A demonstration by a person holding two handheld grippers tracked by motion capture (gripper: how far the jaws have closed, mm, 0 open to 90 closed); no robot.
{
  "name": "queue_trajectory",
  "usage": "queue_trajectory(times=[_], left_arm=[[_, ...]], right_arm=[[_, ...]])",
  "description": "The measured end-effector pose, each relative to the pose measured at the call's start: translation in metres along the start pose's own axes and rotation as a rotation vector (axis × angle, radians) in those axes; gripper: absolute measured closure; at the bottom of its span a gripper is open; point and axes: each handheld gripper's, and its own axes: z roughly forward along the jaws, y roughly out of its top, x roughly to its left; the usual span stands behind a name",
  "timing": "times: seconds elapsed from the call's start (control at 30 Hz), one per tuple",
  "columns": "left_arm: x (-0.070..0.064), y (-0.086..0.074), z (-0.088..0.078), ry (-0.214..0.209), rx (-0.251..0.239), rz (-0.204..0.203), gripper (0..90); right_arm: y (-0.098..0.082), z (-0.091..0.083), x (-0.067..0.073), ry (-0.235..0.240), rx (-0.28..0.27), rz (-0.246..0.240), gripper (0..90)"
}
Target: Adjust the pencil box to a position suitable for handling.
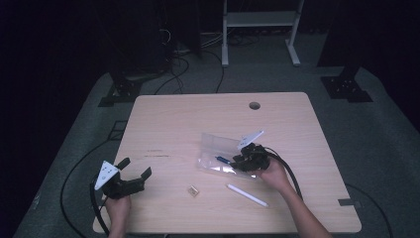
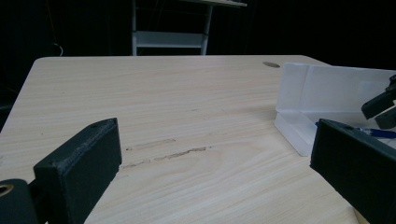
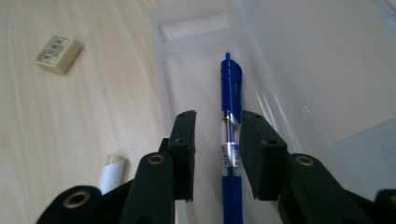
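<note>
right gripper spread, blue pen loose between | clear box wall beside | left gripper spread

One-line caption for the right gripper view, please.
Right gripper, jaws open, straddling a blue pen lying in the clear plastic case.

A small yellowish eraser lies low in the middle of the wooden table, a white marker slanting to its right (well apart from it); a round hole sits near the table's top edge; a white shelf frame stands at the top of the frame; black cables trail over the grey floor at upper left.
</note>
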Motion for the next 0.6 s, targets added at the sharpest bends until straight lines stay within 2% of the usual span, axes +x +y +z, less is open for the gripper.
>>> queue_trajectory(times=[0.17,0.6], left_arm=[[0.000,0.000,0.000,0.000,0.002,0.002,1.1],[-0.001,0.000,0.001,0.001,0.006,0.001,1.1]], right_arm=[[-0.002,-0.009,0.005,0.017,-0.009,0.008,62.1],[-0.013,-0.024,0.017,0.021,-0.033,-0.003,56.5]])
